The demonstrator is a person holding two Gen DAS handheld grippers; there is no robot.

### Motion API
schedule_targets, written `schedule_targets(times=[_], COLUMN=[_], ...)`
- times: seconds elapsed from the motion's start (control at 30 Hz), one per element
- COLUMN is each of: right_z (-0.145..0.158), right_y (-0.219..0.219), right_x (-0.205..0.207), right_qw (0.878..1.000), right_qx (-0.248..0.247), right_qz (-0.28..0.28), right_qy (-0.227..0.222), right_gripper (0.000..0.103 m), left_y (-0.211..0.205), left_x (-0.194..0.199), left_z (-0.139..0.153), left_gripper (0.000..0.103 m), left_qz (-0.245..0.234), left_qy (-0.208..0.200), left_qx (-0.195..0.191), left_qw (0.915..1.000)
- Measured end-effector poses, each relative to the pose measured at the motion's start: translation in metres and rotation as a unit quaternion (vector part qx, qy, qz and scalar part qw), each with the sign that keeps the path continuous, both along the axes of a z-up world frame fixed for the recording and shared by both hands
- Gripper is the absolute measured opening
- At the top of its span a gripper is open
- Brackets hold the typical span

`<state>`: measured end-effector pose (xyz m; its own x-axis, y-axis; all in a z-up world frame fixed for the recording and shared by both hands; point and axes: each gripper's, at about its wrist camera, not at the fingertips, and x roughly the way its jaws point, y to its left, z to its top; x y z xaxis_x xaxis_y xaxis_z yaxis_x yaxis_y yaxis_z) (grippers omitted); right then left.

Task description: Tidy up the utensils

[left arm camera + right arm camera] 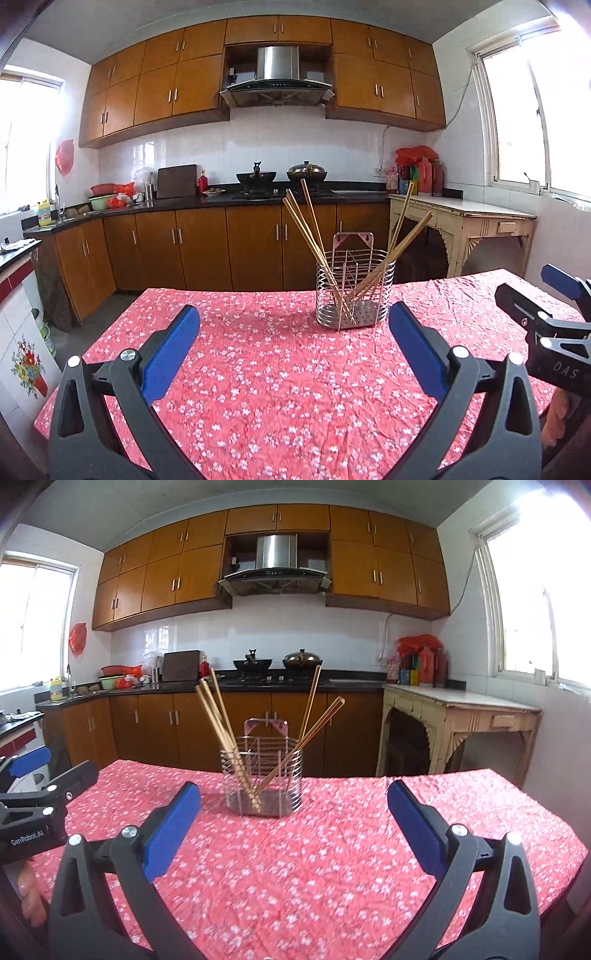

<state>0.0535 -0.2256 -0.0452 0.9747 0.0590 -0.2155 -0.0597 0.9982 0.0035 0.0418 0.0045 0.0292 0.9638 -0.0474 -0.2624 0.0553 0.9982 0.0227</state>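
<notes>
A wire rack (355,295) is seen standing on the far part of a table (258,387) with a red flowered cloth, and wooden chopsticks (314,236) are leaned in it, some left and some right. The left gripper (294,332) and the right gripper (294,810) are held low over the cloth, near the rack, both with jaws wide and nothing between them. How many chopsticks are in the rack cannot be counted for sure.

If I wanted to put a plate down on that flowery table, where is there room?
Almost anywhere. The tablecloth is bare between the left gripper and the holder, and on both sides of the holder. Only the holder's spot is taken, with chopsticks fanning out above it. The right gripper is open too.
</notes>
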Motion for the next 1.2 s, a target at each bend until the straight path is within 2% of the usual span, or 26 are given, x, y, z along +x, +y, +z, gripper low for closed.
schedule_targets(times=[0.13,0.43,1.2], right_z=[-0.002,-0.006,-0.003], right_y=[0.000,-0.005,-0.003], right_x=[-0.008,-0.013,-0.016], right_qw=[1.000,1.000,1.000], right_qx=[-0.004,0.003,0.003], right_qz=[-0.002,-0.013,-0.001], right_qy=[-0.008,-0.008,-0.013], right_gripper=[0.099,0.099,0.099], left_y=[0.003,0.017,0.014], left_x=[-0.009,-0.013,-0.016], left_z=[-0.002,-0.008,-0.008], left_gripper=[0.101,0.101,0.101], left_qz=[0.008,0.006,-0.009], left_qy=[-0.005,-0.002,-0.010], left_qx=[0.002,-0.026,-0.021], left_qw=[1.0000,0.9996,0.9997])
